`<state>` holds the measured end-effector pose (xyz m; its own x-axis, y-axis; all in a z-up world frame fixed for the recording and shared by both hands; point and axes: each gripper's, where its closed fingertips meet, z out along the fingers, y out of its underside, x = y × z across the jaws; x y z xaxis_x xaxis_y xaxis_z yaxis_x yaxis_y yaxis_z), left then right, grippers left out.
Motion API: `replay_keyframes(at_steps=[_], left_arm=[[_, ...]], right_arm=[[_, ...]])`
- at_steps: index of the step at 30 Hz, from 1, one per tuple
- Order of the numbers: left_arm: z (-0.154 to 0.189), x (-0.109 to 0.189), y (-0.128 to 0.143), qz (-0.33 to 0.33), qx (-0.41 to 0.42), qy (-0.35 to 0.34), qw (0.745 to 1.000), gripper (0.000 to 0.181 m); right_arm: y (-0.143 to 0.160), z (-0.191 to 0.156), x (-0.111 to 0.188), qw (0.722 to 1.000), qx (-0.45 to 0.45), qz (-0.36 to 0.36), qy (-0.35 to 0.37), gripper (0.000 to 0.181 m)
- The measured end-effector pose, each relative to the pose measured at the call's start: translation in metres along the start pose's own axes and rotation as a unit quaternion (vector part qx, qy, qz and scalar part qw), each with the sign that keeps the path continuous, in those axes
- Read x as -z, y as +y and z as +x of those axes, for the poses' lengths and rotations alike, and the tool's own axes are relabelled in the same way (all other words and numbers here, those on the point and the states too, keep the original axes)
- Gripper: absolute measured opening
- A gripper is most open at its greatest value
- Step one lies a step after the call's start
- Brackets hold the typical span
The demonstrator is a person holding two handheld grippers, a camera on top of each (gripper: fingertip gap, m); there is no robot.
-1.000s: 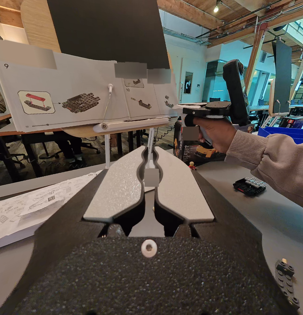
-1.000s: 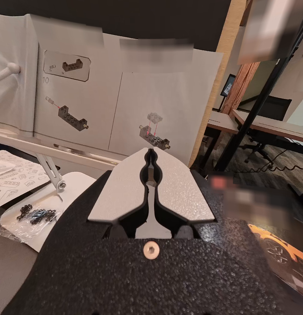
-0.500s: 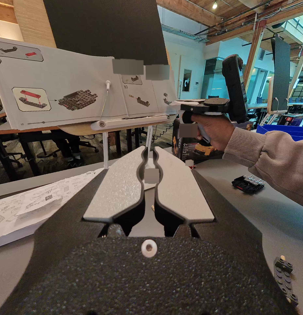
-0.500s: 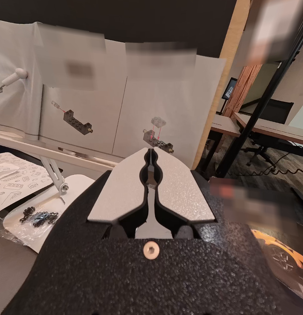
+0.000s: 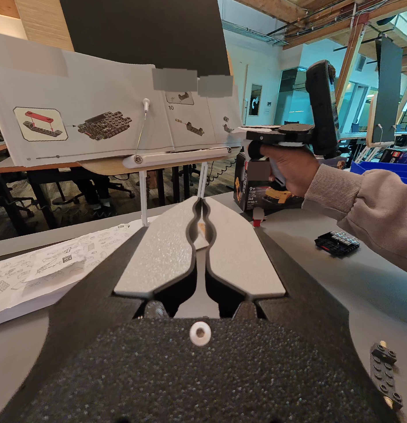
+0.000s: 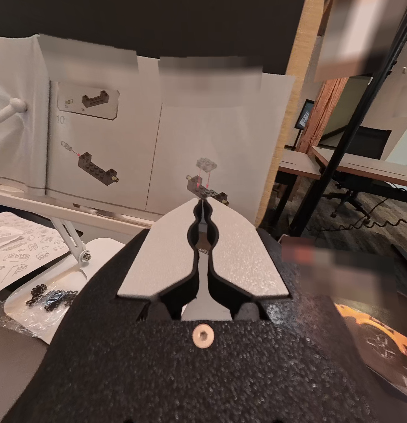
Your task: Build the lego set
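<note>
In the left wrist view, the left claw [image 5: 201,201] is above the grey tabletop [image 5: 335,286] and its two fingers meet at the tips, so it is clenched, with nothing visible between them. In front of it an open instruction booklet [image 5: 94,114] rests on a white stand [image 5: 175,158]. A printed paper sheet [image 5: 37,270] lies flat on the left. On the right, a hand [image 5: 289,174] holds the right claw [image 5: 248,129] up near the booklet's right page. Behind that hand stands the set's box [image 5: 252,194]. The half-built black model [image 5: 336,243] lies on the tabletop to the right, well apart from both claws. A long black plate [image 5: 384,377] lies near the lower right corner.

In the right wrist view, the right claw [image 6: 203,201] is also clenched and I see no piece in it. It points at the booklet's right page [image 6: 209,137]. A clear bag of small black pieces [image 6: 46,297] lies on the stand's white base [image 6: 94,249] at the left. The box [image 6: 381,343] is at the lower right.
</note>
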<state>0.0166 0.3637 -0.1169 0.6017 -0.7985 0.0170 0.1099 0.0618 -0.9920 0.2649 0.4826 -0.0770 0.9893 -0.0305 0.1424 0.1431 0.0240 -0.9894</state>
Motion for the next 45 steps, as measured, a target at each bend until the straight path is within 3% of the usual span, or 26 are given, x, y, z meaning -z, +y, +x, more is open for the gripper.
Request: replay_keyframes(at_steps=[5, 12, 17, 20, 24, 27, 29, 31, 36, 41, 45], left_arm=[[-0.001, 0.0, 0.003, -0.009, -0.007, -0.008, 1.0, 0.0], [0.002, 0.001, 0.003, -0.018, -0.025, -0.017, 0.999, 0.0], [0.008, 0.004, -0.02, -0.002, -0.023, -0.016, 1.0, 0.0], [0.002, 0.011, -0.046, 0.001, -0.032, -0.02, 0.999, 0.0], [-0.056, 0.041, -0.091, -0.055, -0.11, -0.074, 0.99, 0.005], [-0.124, 0.074, -0.091, -0.154, -0.123, -0.101, 0.975, 0.013], [-0.176, 0.1, -0.07, -0.243, -0.144, -0.125, 0.951, 0.016], [-0.219, 0.132, -0.027, -0.366, -0.142, -0.128, 0.911, 0.018], [-0.263, 0.203, 0.066, -0.581, -0.109, -0.071, 0.803, 0.016], [-0.271, 0.226, 0.107, -0.679, -0.088, -0.024, 0.728, 0.025], [-0.275, 0.233, 0.121, -0.719, -0.073, -0.012, 0.692, 0.028]], right_arm=[[-0.004, -0.007, 0.023, 1.0, 0.017, 0.002, -0.015, 0.001], [-0.002, -0.041, 0.126, 0.998, -0.008, -0.001, -0.069, 0.0], [0.028, -0.078, 0.2, 0.994, -0.016, -0.043, -0.104, 0.0], [0.048, -0.086, 0.226, 0.993, -0.007, -0.054, -0.102, 0.001], [0.054, -0.076, 0.235, 0.994, 0.021, -0.052, -0.089, 0.002], [0.042, -0.067, 0.235, 0.995, 0.024, -0.035, -0.088, 0.003], [0.041, -0.064, 0.235, 0.995, -0.001, -0.03, -0.094, 0.004], [0.045, -0.064, 0.236, 0.994, -0.026, -0.035, -0.105, 0.004], [0.048, -0.06, 0.238, 0.993, -0.031, -0.041, -0.109, 0.004], [0.056, -0.063, 0.237, 0.992, -0.029, -0.052, -0.113, 0.004], [0.059, -0.064, 0.237, 0.992, -0.013, -0.057, -0.112, 0.004]])
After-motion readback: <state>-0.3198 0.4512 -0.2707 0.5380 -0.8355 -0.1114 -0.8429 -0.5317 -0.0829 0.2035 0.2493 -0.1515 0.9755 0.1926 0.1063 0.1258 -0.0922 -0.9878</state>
